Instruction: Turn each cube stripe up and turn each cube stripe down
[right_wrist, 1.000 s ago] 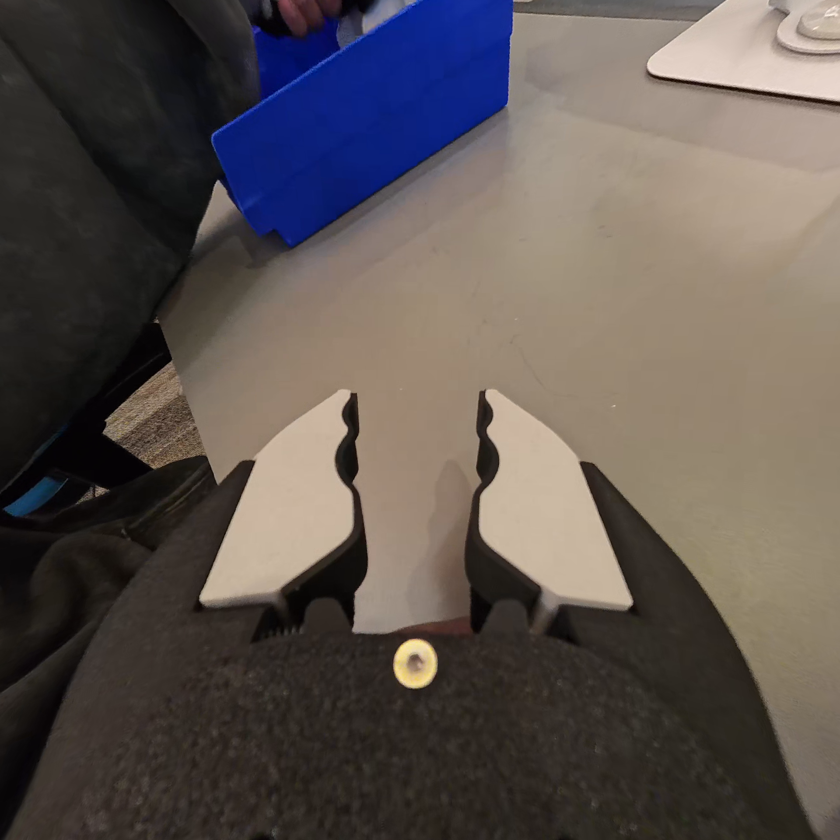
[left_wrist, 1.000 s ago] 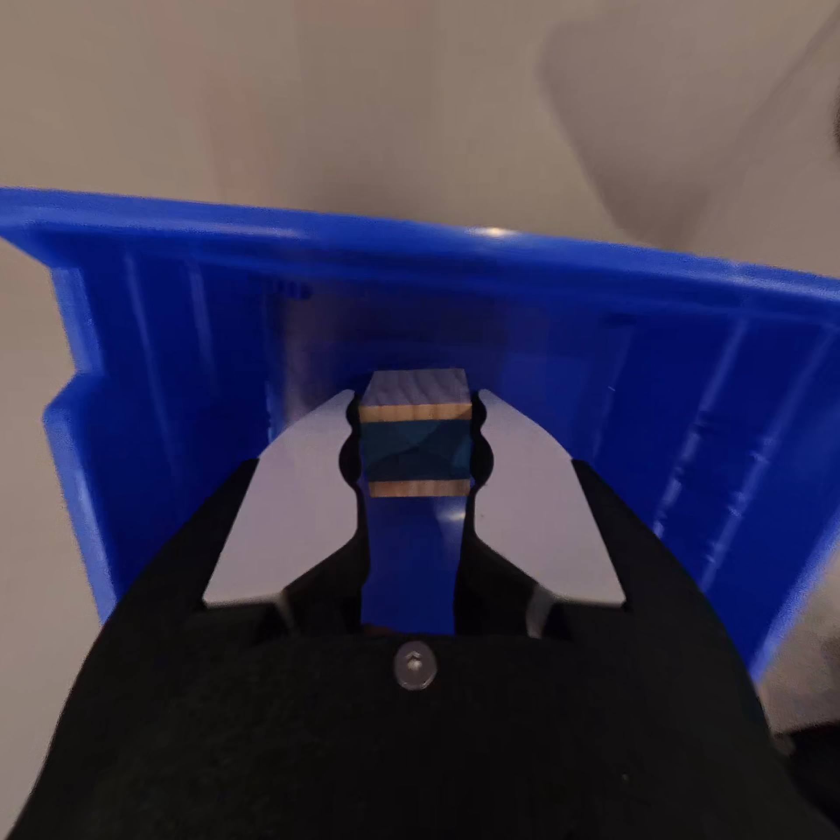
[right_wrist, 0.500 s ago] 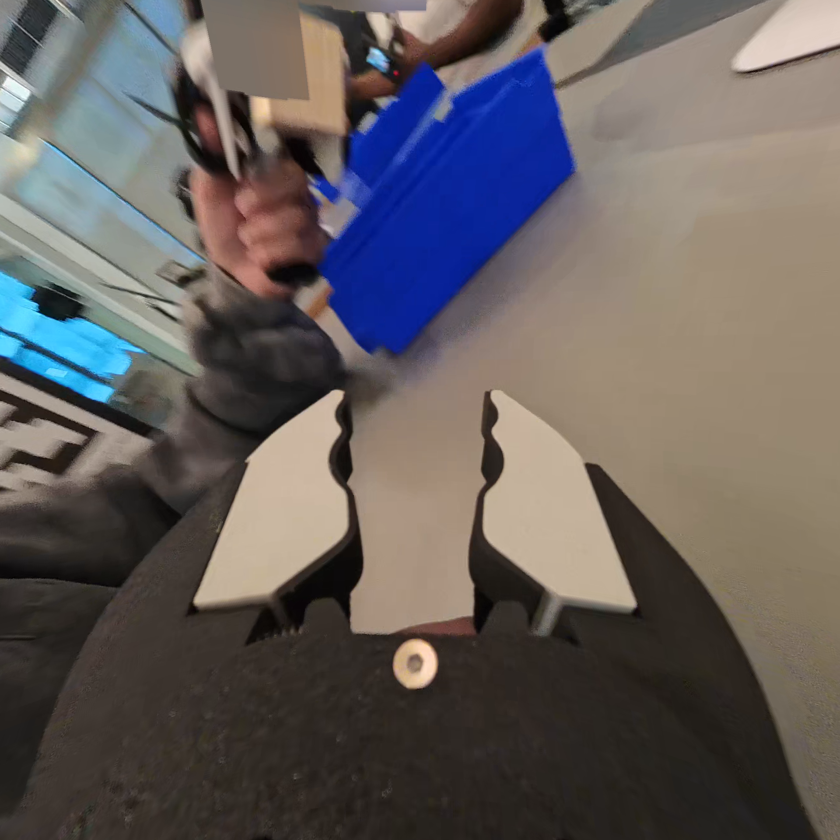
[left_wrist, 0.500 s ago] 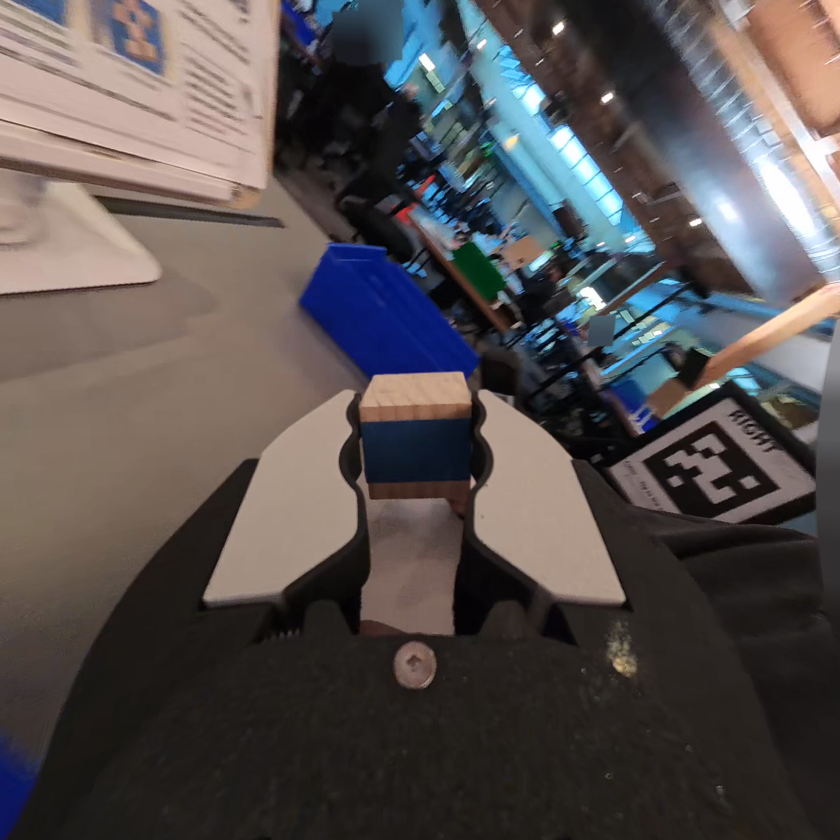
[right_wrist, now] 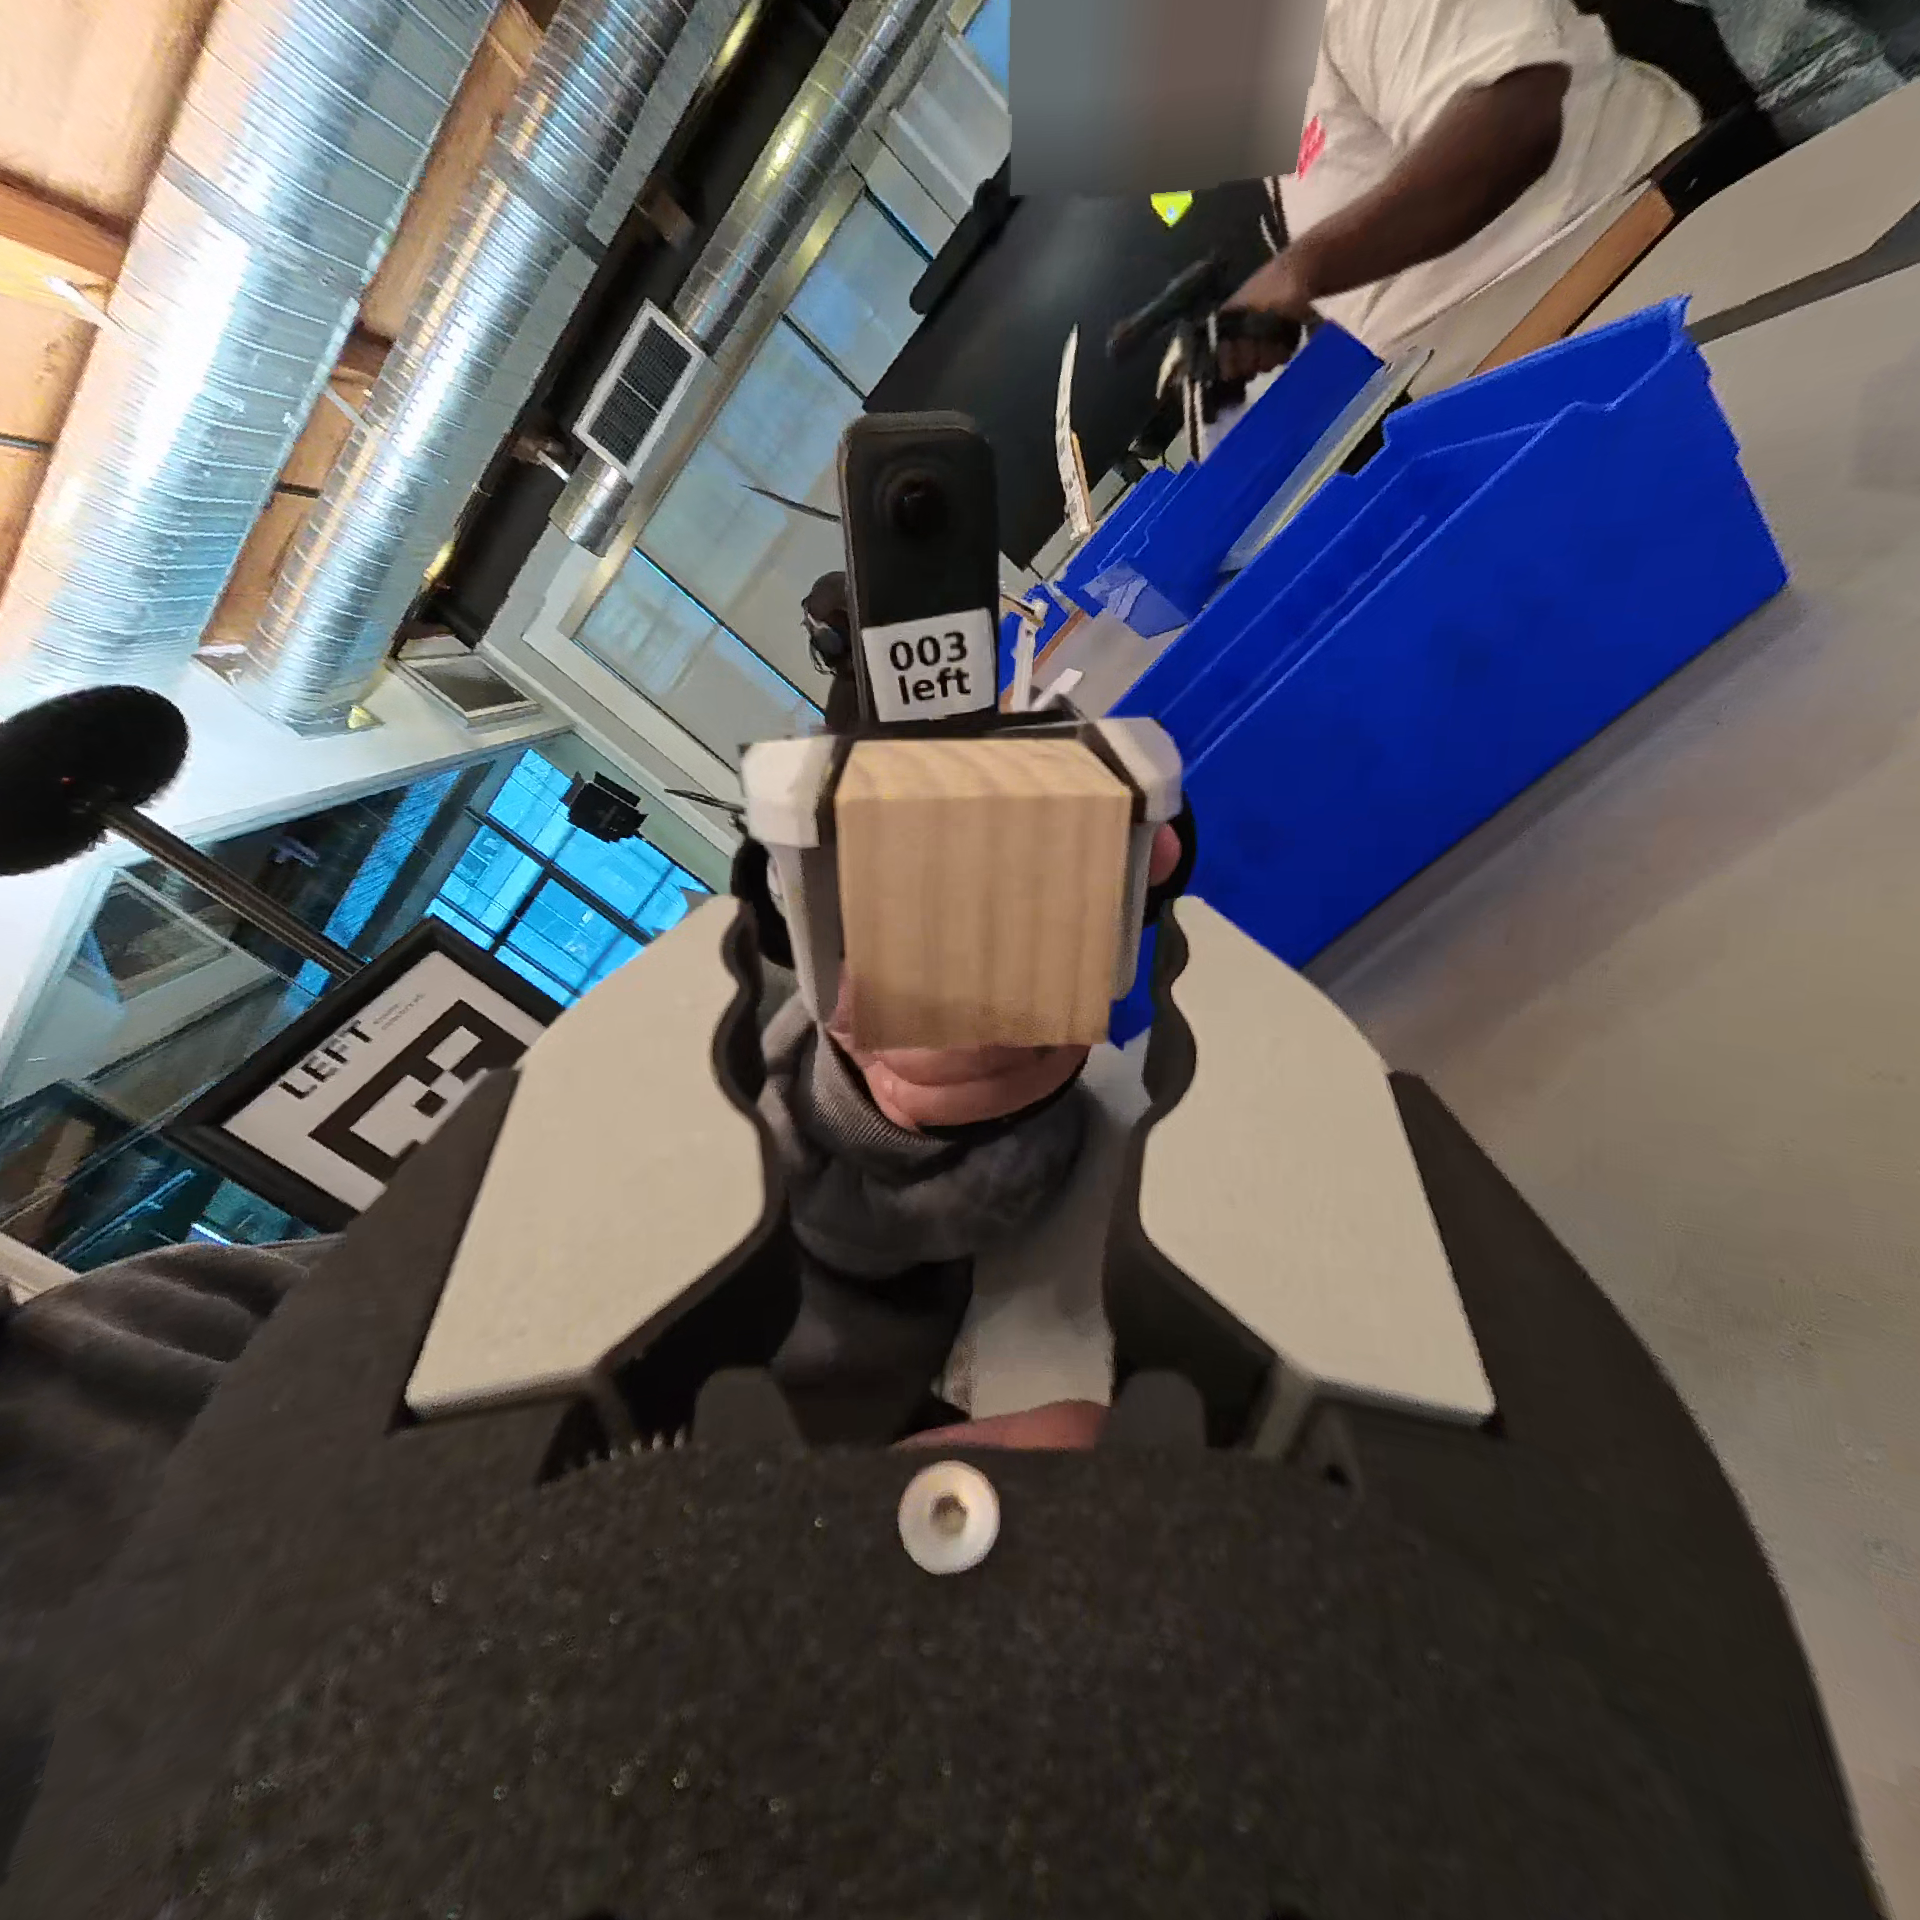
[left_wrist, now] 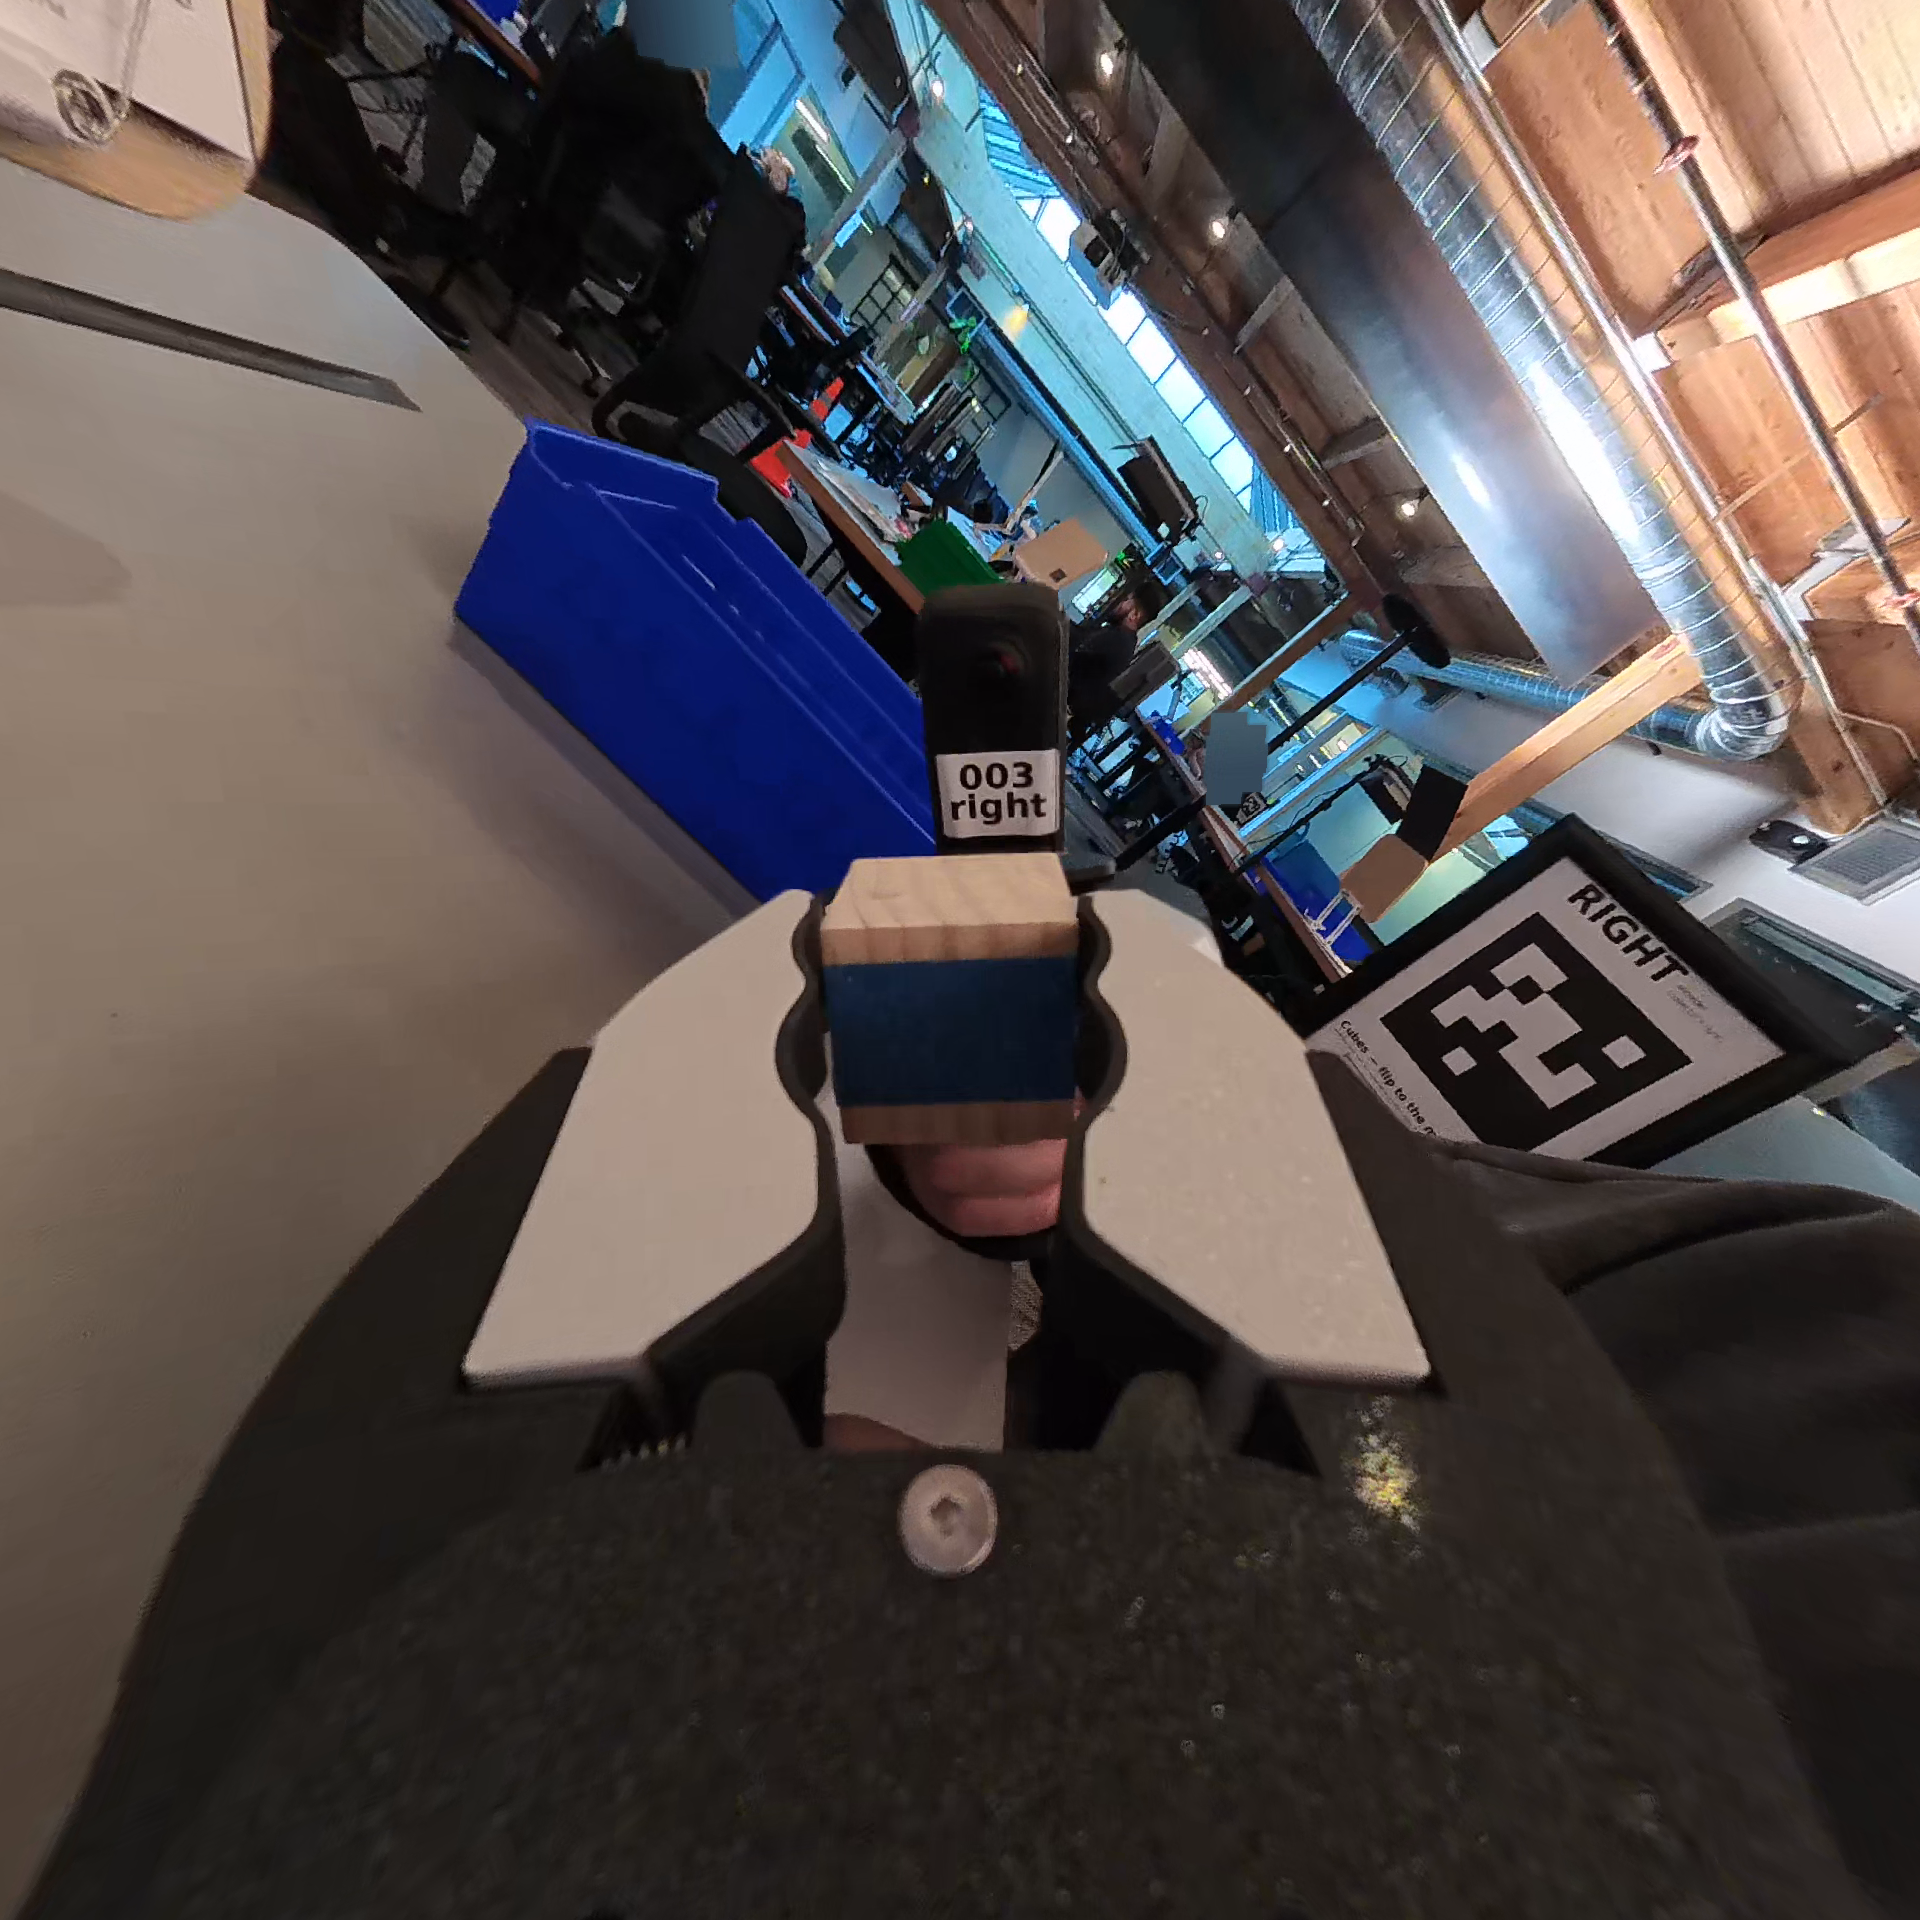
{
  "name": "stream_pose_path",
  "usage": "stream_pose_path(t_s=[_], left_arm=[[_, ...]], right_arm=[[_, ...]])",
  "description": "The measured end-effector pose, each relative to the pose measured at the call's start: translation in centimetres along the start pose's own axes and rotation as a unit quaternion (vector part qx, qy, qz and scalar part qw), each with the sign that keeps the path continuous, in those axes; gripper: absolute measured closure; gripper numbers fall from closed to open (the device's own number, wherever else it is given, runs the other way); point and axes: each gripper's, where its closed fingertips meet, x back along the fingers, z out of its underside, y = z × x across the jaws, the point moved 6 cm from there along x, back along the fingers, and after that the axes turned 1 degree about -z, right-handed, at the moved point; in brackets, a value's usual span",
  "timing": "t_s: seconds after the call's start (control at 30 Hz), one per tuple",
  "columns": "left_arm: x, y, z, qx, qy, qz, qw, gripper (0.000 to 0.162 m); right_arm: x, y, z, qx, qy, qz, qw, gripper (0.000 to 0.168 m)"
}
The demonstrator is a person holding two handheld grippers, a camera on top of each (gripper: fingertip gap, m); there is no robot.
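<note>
A grey table [left_wrist: 260,831] runs down the frame's left, workshop ducts upper right, a blue bin [left_wrist: 686,665] at centre. The left gripper [left_wrist: 951,997] pinches the blue-striped wooden cube [left_wrist: 951,1013] mid-frame; the right gripper [right_wrist: 951,977] stands spread before it.

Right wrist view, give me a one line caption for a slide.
Open right gripper faces the left gripper, which clamps a wooden cube, with blue bins on the table behind.
</note>
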Motion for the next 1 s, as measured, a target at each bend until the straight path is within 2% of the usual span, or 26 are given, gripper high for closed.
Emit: stream_pose_path(t_s=[0.03,0.07,0.4,0.5,0.57,0.67,0.73,0.8,0.87,0.93,1.0], left_arm=[[-0.2,0.0,0.2,0.006,0.000,0.005,1.000,0.118],[-0.3,0.0,0.3,0.011,0.001,0.012,1.000,0.118],[-0.2,-0.5,0.7,-0.009,0.029,0.001,1.000,0.117],[1.8,-2.1,-0.1,-0.031,0.000,-0.008,1.000,0.086],[3.8,-2.5,0.4,-0.068,-0.004,-0.068,0.995,0.081],[6.3,-1.6,4.1,-0.117,-0.014,-0.185,0.976,0.078],[7.3,-0.8,7.8,-0.136,-0.035,-0.239,0.961,0.085],[7.3,-0.5,11.0,-0.131,-0.026,-0.256,0.957,0.091],[6.6,-1.1,12.2,-0.117,0.000,-0.241,0.963,0.091],[6.0,-2.0,12.2,-0.128,0.012,-0.216,0.968,0.091],[5.7,-2.1,12.2,-0.153,0.025,-0.223,0.962,0.091]], right_arm=[[-0.1,-0.1,0.3,0.005,0.011,0.003,1.000,0.105],[0.0,-0.2,0.5,0.012,0.018,0.006,1.000,0.122],[0.3,-0.1,1.1,0.031,0.019,-0.001,0.999,0.122],[0.8,0.2,0.7,0.037,0.016,0.002,0.999,0.122],[1.5,0.3,0.2,0.047,0.014,0.018,0.999,0.123],[3.1,0.6,-0.7,0.079,0.016,0.068,0.994,0.123],[4.5,0.7,-1.5,0.107,0.018,0.119,0.987,0.123],[6.3,1.3,-3.1,0.137,0.019,0.163,0.977,0.123],[8.8,2.8,-5.5,0.182,0.016,0.211,0.960,0.123],[12.2,4.4,-8.1,0.224,0.015,0.285,0.932,0.123],[16.2,5.3,-10.3,0.254,0.035,0.384,0.887,0.123]])
